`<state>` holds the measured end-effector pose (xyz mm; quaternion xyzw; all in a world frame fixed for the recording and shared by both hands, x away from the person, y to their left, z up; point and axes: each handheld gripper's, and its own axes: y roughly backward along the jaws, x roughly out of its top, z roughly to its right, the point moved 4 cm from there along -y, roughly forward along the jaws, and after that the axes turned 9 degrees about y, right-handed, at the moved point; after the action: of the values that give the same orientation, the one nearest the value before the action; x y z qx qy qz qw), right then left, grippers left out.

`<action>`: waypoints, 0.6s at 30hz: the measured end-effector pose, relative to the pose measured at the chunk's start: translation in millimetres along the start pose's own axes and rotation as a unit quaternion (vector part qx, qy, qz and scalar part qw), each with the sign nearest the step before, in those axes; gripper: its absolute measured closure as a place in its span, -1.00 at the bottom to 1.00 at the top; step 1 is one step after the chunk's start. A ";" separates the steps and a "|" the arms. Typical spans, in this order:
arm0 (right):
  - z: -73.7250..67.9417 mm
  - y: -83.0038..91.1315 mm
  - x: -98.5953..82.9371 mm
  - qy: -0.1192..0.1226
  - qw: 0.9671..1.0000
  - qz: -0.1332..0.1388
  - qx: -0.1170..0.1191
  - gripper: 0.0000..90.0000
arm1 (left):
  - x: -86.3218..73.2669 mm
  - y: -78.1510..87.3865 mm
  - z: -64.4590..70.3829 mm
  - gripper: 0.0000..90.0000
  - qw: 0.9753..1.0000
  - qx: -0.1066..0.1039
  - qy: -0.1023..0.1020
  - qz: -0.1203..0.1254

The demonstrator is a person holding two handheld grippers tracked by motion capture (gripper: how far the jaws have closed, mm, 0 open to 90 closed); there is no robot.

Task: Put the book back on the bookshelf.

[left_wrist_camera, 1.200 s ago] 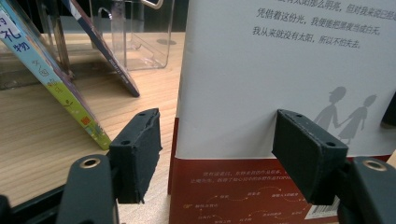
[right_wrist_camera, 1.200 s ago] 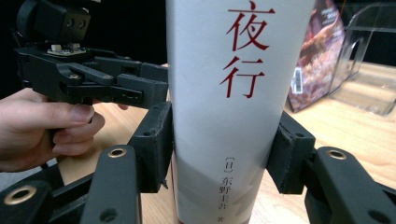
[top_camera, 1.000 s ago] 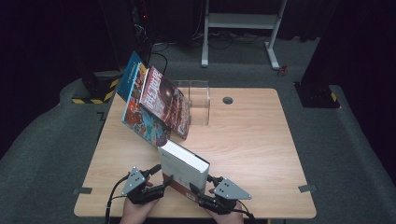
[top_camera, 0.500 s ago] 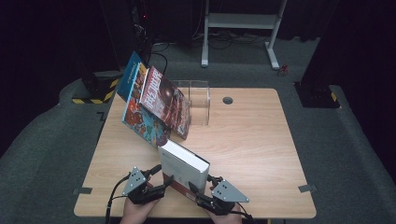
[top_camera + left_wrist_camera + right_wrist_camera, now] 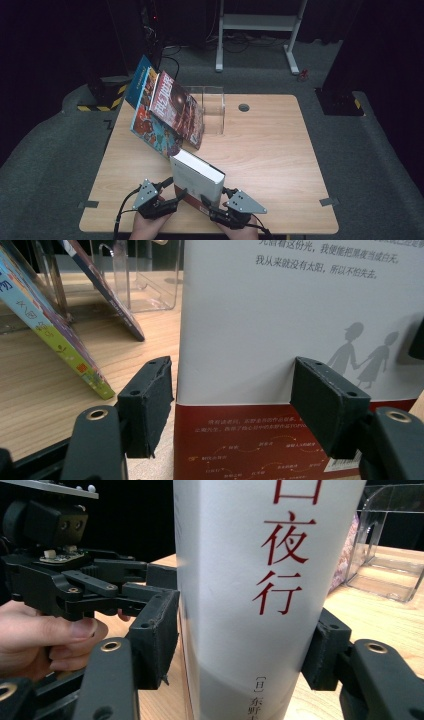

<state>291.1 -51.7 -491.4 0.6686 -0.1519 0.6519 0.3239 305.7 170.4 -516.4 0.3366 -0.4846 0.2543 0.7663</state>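
A thick white book point(image 5: 197, 175) with a red band at its foot stands tilted near the table's front edge. My right gripper point(image 5: 210, 205) is at its near lower corner. In the right gripper view the book's spine point(image 5: 250, 580) with red characters sits between the jaws, and my right gripper point(image 5: 240, 645) is shut on it, both pads touching. My left gripper point(image 5: 172, 192) is at the book's left side. My left gripper point(image 5: 235, 410) stands open and wide in its own view. One jaw is past the edge of the cover point(image 5: 300, 315) and the other is in front of it.
Behind the white book a red magazine point(image 5: 177, 107), a colourful picture book point(image 5: 150, 125) and a blue book point(image 5: 140, 80) lean against a clear acrylic stand point(image 5: 212, 107). The wooden table point(image 5: 280, 150) has a round cable hole point(image 5: 243, 107) at the back. A hand point(image 5: 45, 640) holds the left gripper.
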 end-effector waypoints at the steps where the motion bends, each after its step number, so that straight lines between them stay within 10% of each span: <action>1: 0.4 0.2 0.1 -0.001 1.000 0.001 -0.001 -0.04 | 0.0 0.0 -0.1 -0.26 1.000 0.000 0.000 0.000; 18: 5.2 -2.3 4.7 -0.004 1.000 0.000 0.021 0.08 | -0.6 -1.5 -0.1 -0.26 1.000 0.001 0.000 -0.009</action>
<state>297.1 -52.2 -487.0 0.6781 -0.1393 0.6520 0.3094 306.6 169.5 -517.4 0.3416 -0.4813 0.2482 0.7681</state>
